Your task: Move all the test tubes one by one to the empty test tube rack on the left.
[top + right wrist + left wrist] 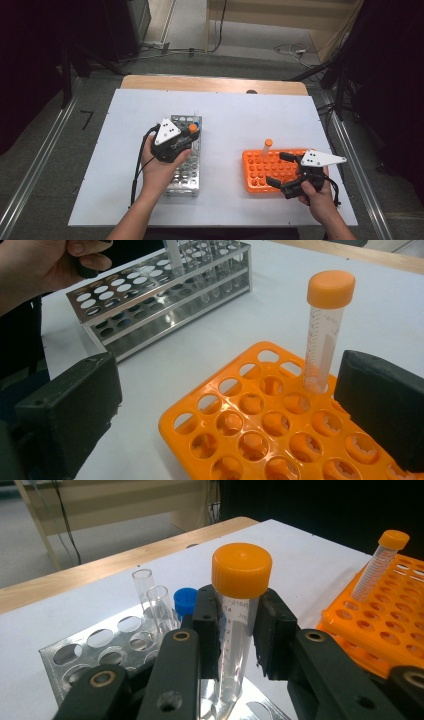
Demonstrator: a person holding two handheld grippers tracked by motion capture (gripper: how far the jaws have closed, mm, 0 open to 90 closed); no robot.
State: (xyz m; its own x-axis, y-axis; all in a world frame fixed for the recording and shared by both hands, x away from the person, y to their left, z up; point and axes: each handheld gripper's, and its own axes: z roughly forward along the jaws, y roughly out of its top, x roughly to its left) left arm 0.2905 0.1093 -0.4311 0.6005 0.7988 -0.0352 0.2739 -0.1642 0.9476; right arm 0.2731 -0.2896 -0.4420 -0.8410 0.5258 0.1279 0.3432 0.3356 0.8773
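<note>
My left gripper (189, 136) (239, 635) is shut on a clear tube with an orange cap (241, 570) (192, 128), holding it upright over the steel rack (186, 172) (102, 640) (150, 295). In that rack stand two open glass tubes (150, 597) and a blue-capped tube (185, 600). My right gripper (281, 170) (230, 415) stands open over the near side of the orange rack (265, 170) (260, 435) (380, 625). A second orange-capped tube (267, 146) (327, 325) (385, 560) stands in a far corner hole of the orange rack, apart from the right jaws.
The white table top (235, 115) has a wooden strip along its far edge (215, 84). Cables lie on the floor beyond it (295, 50). Metal rails run along both sides of the table (35, 170).
</note>
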